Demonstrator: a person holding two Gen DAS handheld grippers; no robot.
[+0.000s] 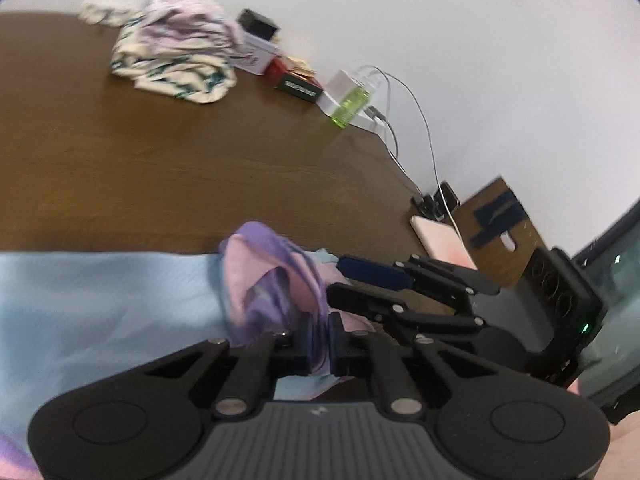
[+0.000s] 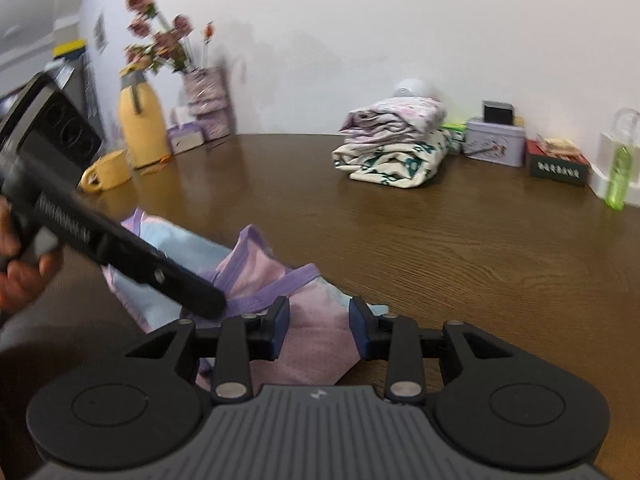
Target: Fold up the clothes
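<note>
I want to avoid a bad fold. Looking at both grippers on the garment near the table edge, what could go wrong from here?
1. The left gripper pinches only a bunched bit of the garment; it may slip out.
2. The right gripper is open around the cloth, so lifting now would pull one side only.
3. The garment lies at the table edge and could slide off.

Two folded garments (image 2: 394, 146) sit stacked; one loose garment (image 2: 304, 336) lies near. Two grippers; perhaps one green bottle (image 2: 618, 178).

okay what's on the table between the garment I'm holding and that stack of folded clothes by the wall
Nothing: in the right wrist view, only bare brown table runs from the pink and blue garment to the folded stack.
</note>
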